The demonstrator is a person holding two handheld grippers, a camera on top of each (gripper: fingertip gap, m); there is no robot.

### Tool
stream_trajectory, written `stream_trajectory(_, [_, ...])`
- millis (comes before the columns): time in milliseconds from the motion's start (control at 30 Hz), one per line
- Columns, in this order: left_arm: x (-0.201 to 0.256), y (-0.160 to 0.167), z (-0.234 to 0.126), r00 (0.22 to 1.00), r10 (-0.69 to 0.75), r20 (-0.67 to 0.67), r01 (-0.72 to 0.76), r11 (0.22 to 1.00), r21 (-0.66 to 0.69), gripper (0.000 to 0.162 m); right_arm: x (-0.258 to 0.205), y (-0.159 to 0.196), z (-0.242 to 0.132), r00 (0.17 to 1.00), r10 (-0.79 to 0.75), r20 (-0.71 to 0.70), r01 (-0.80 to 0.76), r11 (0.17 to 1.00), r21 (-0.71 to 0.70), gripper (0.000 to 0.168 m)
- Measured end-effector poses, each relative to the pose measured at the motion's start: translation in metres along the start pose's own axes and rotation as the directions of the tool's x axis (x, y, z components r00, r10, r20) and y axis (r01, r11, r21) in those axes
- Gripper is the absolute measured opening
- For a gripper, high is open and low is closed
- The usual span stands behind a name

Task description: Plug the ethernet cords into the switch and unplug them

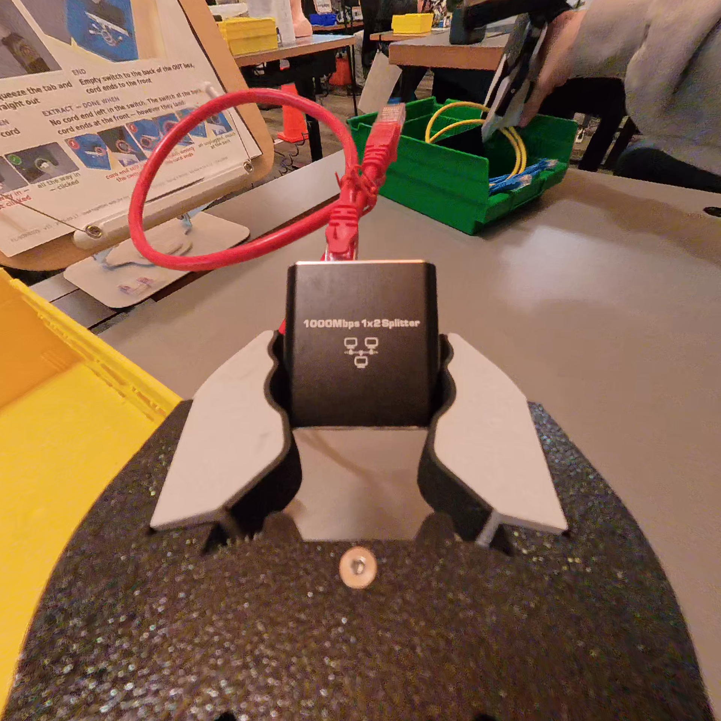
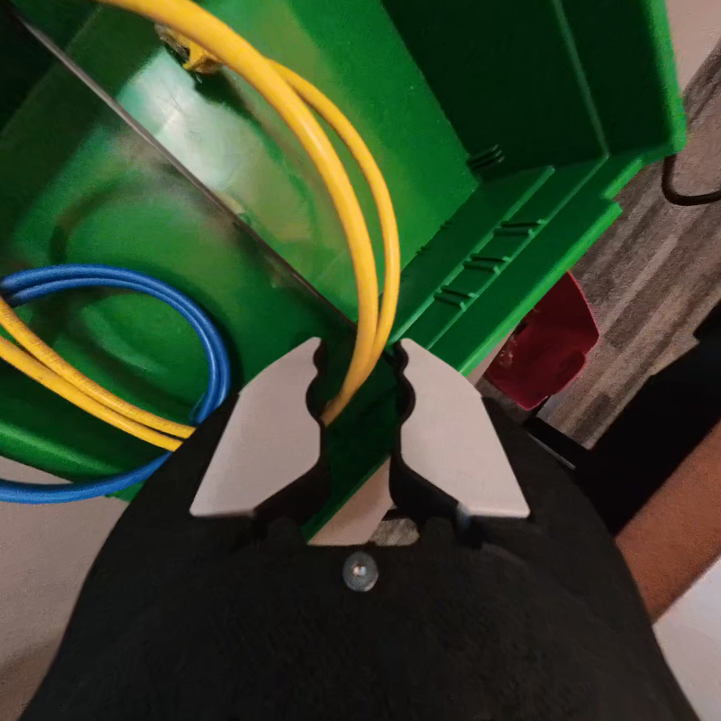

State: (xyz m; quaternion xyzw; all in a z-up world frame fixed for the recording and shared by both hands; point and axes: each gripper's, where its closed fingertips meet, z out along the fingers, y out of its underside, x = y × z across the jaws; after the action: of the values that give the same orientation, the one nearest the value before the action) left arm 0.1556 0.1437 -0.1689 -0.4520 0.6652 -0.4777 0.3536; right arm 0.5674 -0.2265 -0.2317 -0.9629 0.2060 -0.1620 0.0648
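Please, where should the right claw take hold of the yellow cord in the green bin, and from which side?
Grip the yellow cord on the doubled arc that rises above the green bin, coming from above. The right claw is open around that arc already, and its plug ends are not clearly visible.

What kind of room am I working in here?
Probably a shared workshop or lab with task stations: an instruction board stands on the grey table, a green parts bin holds cords, and more tables with yellow bins stand behind.
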Motion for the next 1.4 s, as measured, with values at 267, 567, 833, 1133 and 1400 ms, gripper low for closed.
stream_trajectory(267, [-0.004,0.009,0.008,1.0,-0.017,-0.001,0.017,1.0,-0.013,0.074,-0.003,-0.03,-0.076,0.955,-0.149,-0.258,0.227,0.924,0.308,0.007])
stream_trajectory(567, [-0.002,0.0,0.002,1.0,-0.022,-0.007,0.022,0.999,0.026,0.074,-0.059,-0.023,-0.135,0.9,-0.358,-0.249,0.434,0.676,0.596,0.006])
stream_trajectory(833, [0.002,-0.008,-0.003,1.0,-0.007,-0.01,0.008,0.999,0.043,0.074,-0.051,-0.034,-0.18,0.93,-0.117,-0.348,0.362,0.444,0.819,0.006])
stream_trajectory(1133, [0.01,-0.007,0.001,0.999,0.004,-0.035,-0.003,1.0,0.028,0.074,-0.039,-0.018,-0.071,0.934,-0.245,-0.258,0.346,0.797,0.495,0.031])
stream_trajectory(1400, [0.012,-0.008,0.001,0.999,0.002,-0.051,-0.001,1.0,0.03,0.074,-0.033,-0.011,-0.061,0.969,-0.159,-0.19,0.229,0.867,0.443,0.062])
